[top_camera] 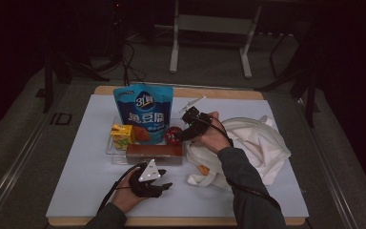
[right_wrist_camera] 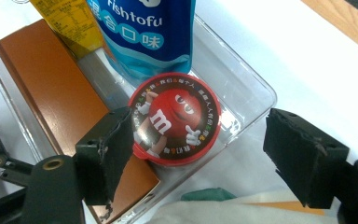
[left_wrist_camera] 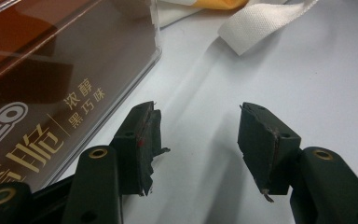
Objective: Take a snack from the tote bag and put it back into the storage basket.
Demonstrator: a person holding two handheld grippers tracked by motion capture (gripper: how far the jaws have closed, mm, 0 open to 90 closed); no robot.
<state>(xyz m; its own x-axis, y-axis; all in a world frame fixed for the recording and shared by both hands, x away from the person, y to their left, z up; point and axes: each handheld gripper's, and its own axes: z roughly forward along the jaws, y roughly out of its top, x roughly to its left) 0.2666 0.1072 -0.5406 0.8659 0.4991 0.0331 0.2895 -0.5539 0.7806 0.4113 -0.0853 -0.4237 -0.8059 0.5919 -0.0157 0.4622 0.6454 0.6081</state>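
Black jaws of the right gripper (right_wrist_camera: 196, 154) stand spread above the red M&M's tub (right_wrist_camera: 175, 119), not touching it; tub sits in the clear plastic tray (right_wrist_camera: 242, 84) beside the blue fish tofu pouch (right_wrist_camera: 142, 32). Step judged: approach to grasp. Next: descend, centre on lid, close. Left gripper (left_wrist_camera: 198, 140) released, idle on table by the brown box (left_wrist_camera: 60, 65).

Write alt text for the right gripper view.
The right gripper, jaws open, hangs above a round red M&M's tub standing in a clear plastic tray. The tray also holds a brown box, a blue fish tofu pouch and a yellow carton.
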